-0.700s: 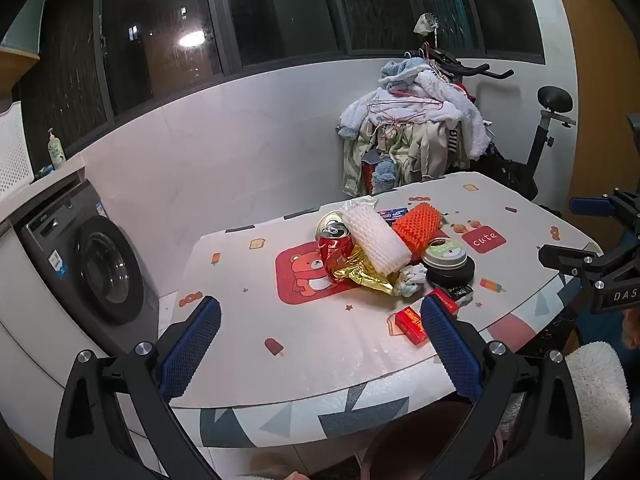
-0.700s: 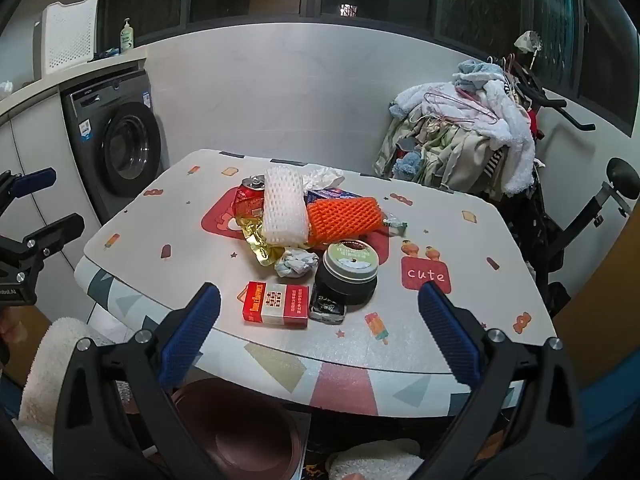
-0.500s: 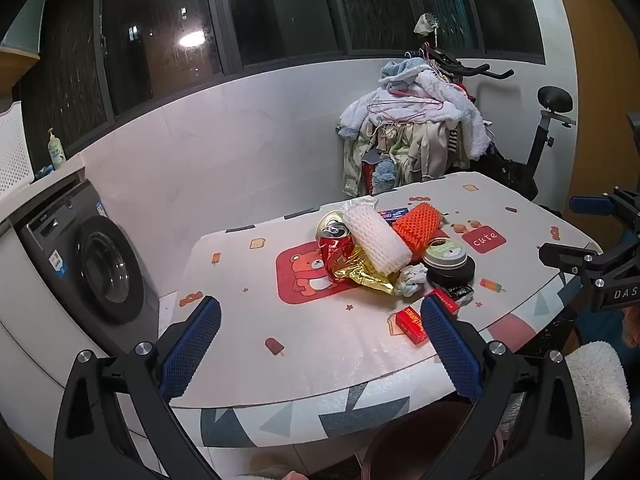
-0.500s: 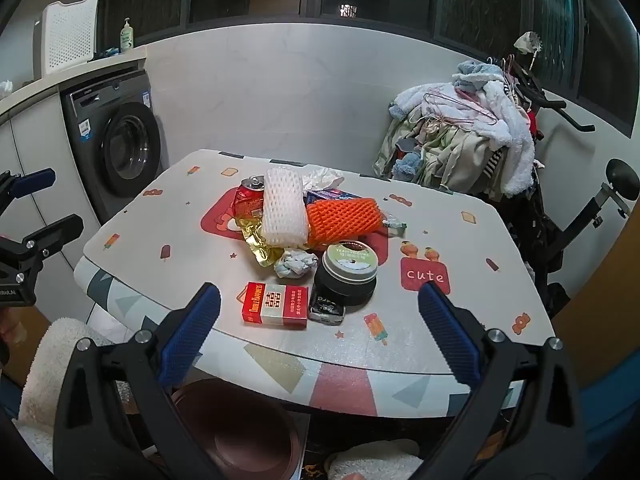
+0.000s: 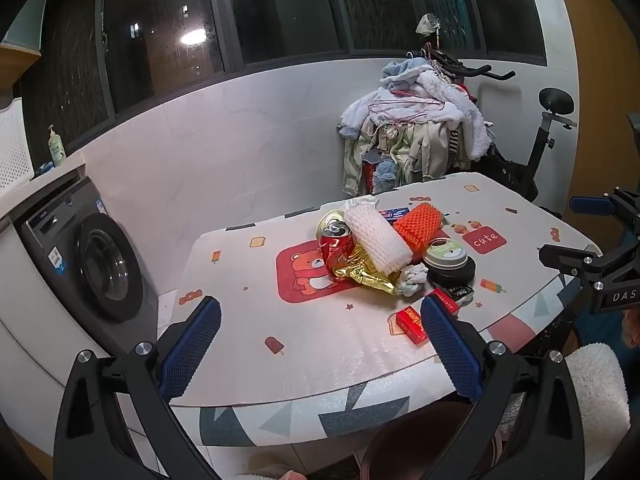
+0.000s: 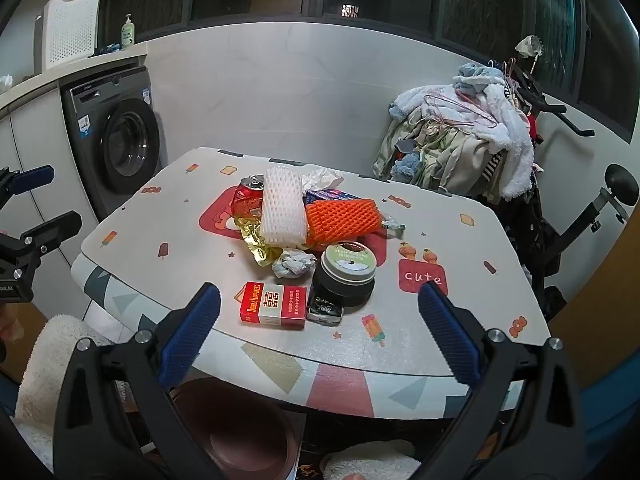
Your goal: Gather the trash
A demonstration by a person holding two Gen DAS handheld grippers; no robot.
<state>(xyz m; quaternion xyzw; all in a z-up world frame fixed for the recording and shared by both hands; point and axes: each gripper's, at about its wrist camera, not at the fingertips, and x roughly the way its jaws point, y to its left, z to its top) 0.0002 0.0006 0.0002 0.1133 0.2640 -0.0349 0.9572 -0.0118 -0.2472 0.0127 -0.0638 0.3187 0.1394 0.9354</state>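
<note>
On the table [image 6: 448, 344] lie two foam nets, one white [image 6: 281, 208] and one orange [image 6: 343, 218], one red can [image 6: 248, 197], one gold wrapper [image 6: 262, 249], one crumpled tissue [image 6: 294, 263], one red cigarette pack [image 6: 274, 304] and one round tin [image 6: 349, 266].

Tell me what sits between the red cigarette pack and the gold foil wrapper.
In the right wrist view, a crumpled white paper ball lies between the red cigarette pack and the gold foil wrapper.

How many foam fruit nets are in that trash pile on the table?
2. The white foam net lies over the can and gold wrapper; the orange foam net lies beside it, toward the tin. Others may be hidden underneath.
</note>
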